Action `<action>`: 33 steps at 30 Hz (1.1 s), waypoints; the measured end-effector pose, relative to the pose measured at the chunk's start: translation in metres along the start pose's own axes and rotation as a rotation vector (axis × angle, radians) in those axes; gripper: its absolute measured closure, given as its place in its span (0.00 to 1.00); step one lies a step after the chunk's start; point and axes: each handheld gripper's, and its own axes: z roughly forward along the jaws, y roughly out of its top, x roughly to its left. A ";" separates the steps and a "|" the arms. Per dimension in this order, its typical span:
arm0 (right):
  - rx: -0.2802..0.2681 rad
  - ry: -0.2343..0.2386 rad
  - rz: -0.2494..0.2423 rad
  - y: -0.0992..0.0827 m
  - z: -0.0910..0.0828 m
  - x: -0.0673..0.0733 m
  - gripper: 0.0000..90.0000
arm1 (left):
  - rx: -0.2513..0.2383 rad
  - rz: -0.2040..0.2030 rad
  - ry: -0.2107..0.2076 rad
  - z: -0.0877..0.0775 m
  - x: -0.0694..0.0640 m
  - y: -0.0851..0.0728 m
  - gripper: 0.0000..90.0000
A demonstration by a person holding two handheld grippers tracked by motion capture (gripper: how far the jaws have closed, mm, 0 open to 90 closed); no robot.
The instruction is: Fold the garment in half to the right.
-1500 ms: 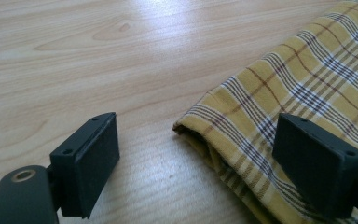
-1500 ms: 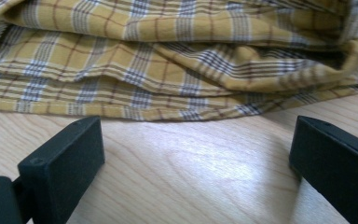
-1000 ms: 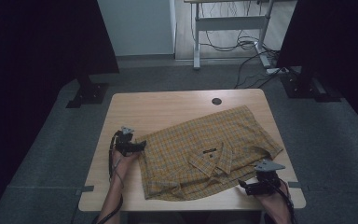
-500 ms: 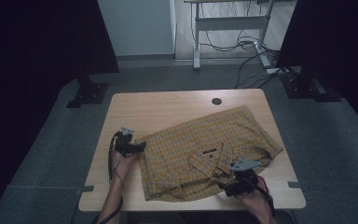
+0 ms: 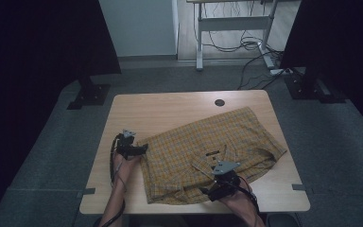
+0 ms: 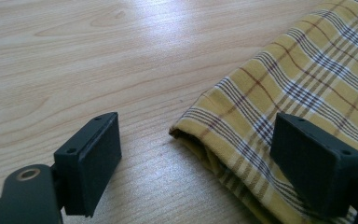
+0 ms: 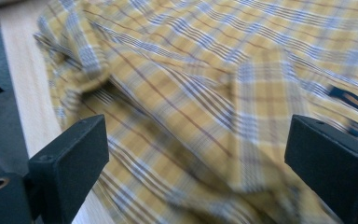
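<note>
A yellow plaid shirt point(image 5: 212, 146) lies spread and rumpled on the wooden table point(image 5: 160, 111), with its collar and dark label point(image 5: 212, 153) facing up. At the shirt's left edge rests my left gripper point(image 5: 144, 149), held by a hand. In the left gripper view, the left gripper point(image 6: 196, 158) is open, a folded corner of the shirt point(image 6: 307, 70) lying between its jaws untouched. My right gripper point(image 5: 207, 190) hovers over the shirt's near part. The right gripper view shows the right gripper point(image 7: 196, 163) open over blurred folds of shirt point(image 7: 191, 70).
A round cable hole point(image 5: 220, 102) sits near the table's far edge. Bare wood stretches behind and left of the shirt. The table's near edge point(image 7: 23, 70) runs close beside the right gripper. Dark panel stands point(image 5: 90, 92) and floor cables point(image 5: 250, 45) lie beyond the table.
My right gripper has moved left from the table's near right corner onto the shirt's near part. The left gripper and the shirt have stayed where they were.
</note>
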 end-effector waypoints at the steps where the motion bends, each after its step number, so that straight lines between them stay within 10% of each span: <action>1: 0.000 0.011 -0.005 0.002 0.004 0.003 0.07 | 0.000 0.000 0.000 0.000 0.000 0.000 0.18; 25: 0.001 0.209 -0.155 0.047 0.078 0.074 0.10 | 0.005 0.005 -0.008 -0.001 -0.001 -0.001 0.17; 33: 0.060 0.199 -0.203 0.050 0.105 0.090 0.12 | 0.005 0.006 -0.009 -0.001 -0.001 -0.001 0.16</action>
